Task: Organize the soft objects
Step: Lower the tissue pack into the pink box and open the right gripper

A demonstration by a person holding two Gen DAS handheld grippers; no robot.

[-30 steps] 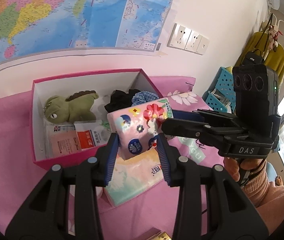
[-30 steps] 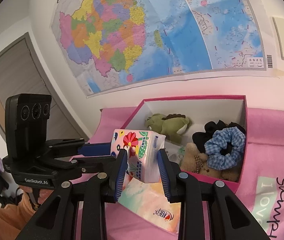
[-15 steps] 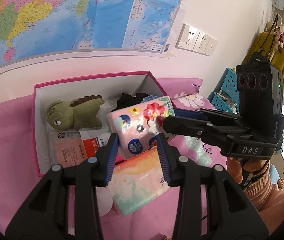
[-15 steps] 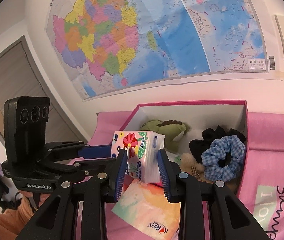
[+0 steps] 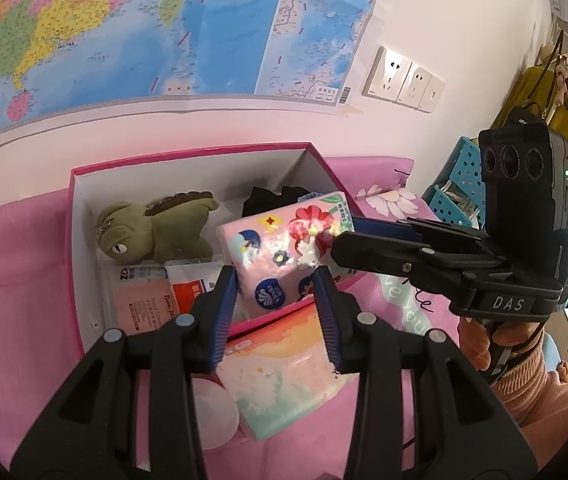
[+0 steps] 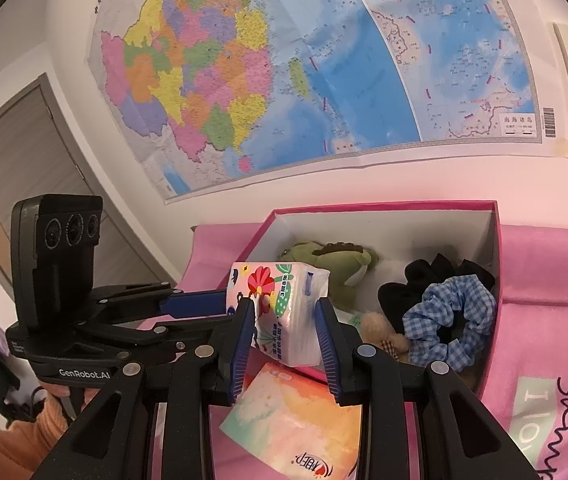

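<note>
Surface (image 5: pixel 12 248) under a pink cloth, pushed against a white wall with one big map (image 6: pixel 284 60) taped up. Wall sockets (image 5: pixel 404 80) at 1 o'clock in your left view, blue crate (image 5: pixel 460 184) at 3 o'clock, grey door (image 6: pixel 24 152) at 9 o'clock in your right view.

One pink box (image 6: pixel 494 264), open, white inside, at 12 o'clock from both your hands. Inside: one green plush dinosaur (image 5: pixel 156 228), one tan plush bear (image 6: pixel 380 330), one black scrunchie (image 6: pixel 440 276), one blue checked scrunchie (image 6: pixel 450 316), some flat packets (image 5: pixel 152 296) at the near left corner; exact count unclear.

Two tissue packs. The floral tissue pack (image 5: pixel 288 256) is up in the air over the box's near rim. Your left gripper (image 5: pixel 276 280) has its fingers pinching it from one side, your right gripper (image 6: pixel 284 312) has its fingers pinching the same pack across the other way. The orange tissue pack (image 6: pixel 300 412) lies flat on the cloth at 6 o'clock of the held one, just outside the box.
</note>
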